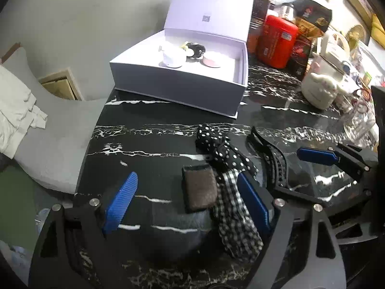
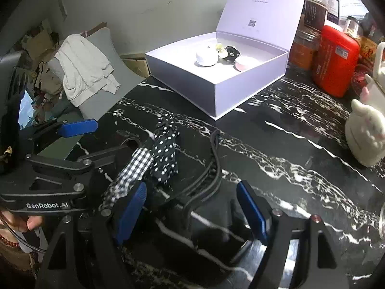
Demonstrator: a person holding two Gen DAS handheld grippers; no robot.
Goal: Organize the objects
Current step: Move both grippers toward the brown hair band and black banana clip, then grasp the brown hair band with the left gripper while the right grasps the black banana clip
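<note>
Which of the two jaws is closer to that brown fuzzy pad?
Left. The brown pad lies between the open left gripper's jaws, untouched. The right gripper is off to the side, over the black comb.

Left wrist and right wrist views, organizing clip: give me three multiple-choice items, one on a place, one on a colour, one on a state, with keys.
1. Where does the polka-dot bow lie?
A. In the box
B. On the marble tabletop
C. On the chair

2. What colour is the canister right of the open box?
A. Red
B. Green
C. Yellow

3. How does the left gripper stand?
A. Shut on the bow
B. Shut, empty
C. Open

Key: 1 B, the bow rests on dark marble before the box. 2 A, its body is bright red. 3 C, its blue fingers stand wide apart around a brown pad, not pressing on it.
</note>
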